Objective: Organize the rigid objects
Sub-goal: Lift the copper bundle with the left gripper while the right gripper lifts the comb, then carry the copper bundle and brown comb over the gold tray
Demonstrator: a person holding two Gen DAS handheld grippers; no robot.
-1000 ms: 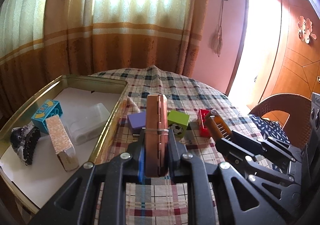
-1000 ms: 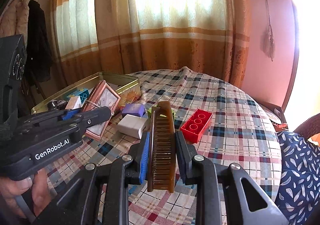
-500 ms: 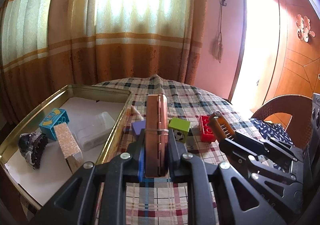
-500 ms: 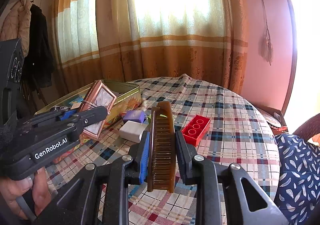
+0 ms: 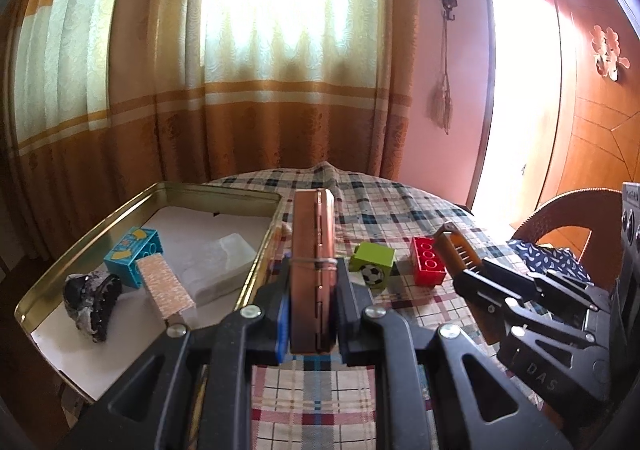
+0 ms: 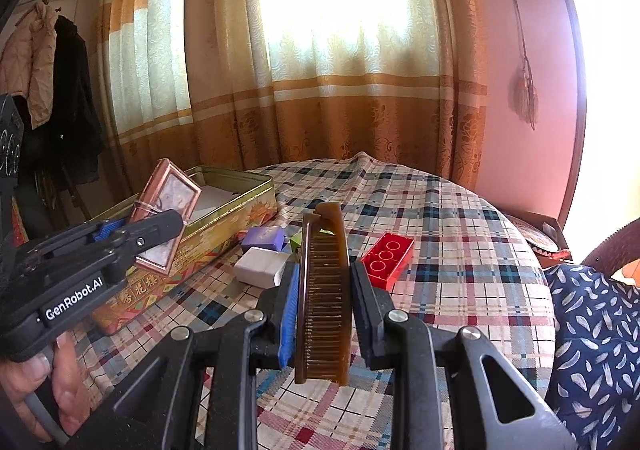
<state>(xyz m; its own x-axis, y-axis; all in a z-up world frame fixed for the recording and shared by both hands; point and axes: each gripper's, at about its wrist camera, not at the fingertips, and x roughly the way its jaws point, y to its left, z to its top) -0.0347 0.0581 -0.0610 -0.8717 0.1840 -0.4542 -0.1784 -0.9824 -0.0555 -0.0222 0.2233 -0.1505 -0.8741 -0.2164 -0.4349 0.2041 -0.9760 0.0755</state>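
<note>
The left gripper (image 5: 312, 314) is clamped on a copper picture frame (image 5: 313, 270), held edge-on and upright at the centre of the left wrist view; in the right wrist view the same frame (image 6: 166, 217) shows its face at centre left, above the near wall of the gold tin (image 6: 224, 209). The right gripper (image 6: 324, 314) is clamped on a brown comb (image 6: 324, 290), standing on end between its jaws. Compared with a second ago, both grips are unchanged, but the tin (image 5: 100, 221) now sits higher and further right in the left view, showing more of its floor. Inside it lie a blue block (image 5: 134, 256), a pink patterned box (image 5: 166, 286), a clear plastic case (image 5: 218, 270) and a dark crumpled object (image 5: 92, 306). On the plaid-covered counter (image 6: 460, 250), right of the tin, rest a purple block (image 6: 264, 238), a white box (image 6: 260, 268), a green football block (image 5: 372, 264) and a red brick (image 6: 388, 258), all where they were.
</note>
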